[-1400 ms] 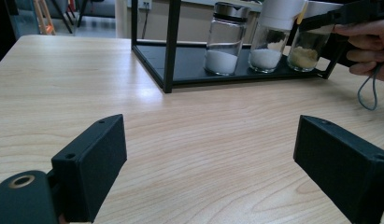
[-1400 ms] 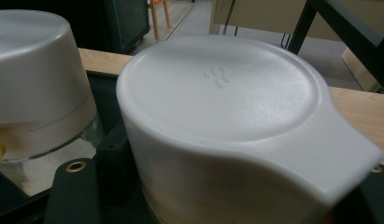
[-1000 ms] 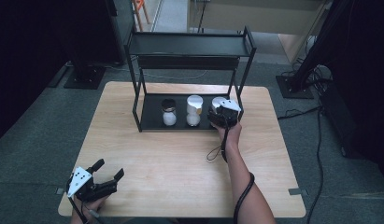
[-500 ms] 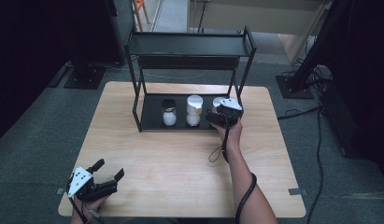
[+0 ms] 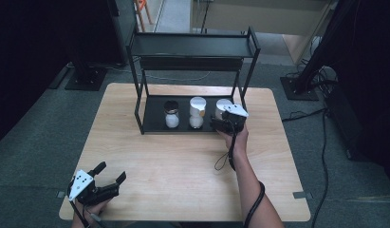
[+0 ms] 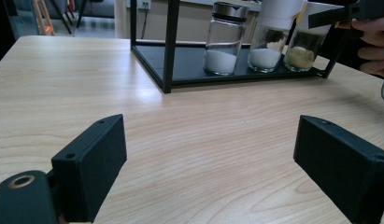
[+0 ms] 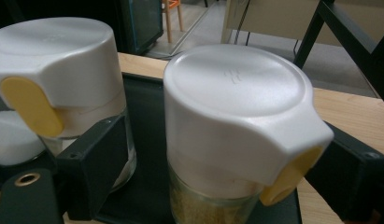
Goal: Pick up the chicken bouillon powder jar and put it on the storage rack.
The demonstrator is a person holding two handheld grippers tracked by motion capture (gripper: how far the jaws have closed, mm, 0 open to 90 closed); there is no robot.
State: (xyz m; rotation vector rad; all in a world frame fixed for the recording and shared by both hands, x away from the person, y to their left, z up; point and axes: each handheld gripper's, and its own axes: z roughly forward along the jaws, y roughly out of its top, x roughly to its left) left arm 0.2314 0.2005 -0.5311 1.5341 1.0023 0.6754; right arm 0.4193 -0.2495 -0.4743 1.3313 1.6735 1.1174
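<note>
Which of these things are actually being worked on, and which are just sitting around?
In the job:
- right gripper, jaws open around the jar
- white-lidded glass jar of tan grains
- black metal two-tier rack

Just there:
- white-lidded glass jar of white powder
- dark-lidded glass jar
- left gripper, open
- wooden table

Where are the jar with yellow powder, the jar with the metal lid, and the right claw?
jar with yellow powder (image 7: 236, 121), right gripper view, on its white cap.
jar with the metal lid (image 6: 224, 39), left gripper view, on its glass body.
right claw (image 5: 220, 122), high view, midway between its fingertips.
</note>
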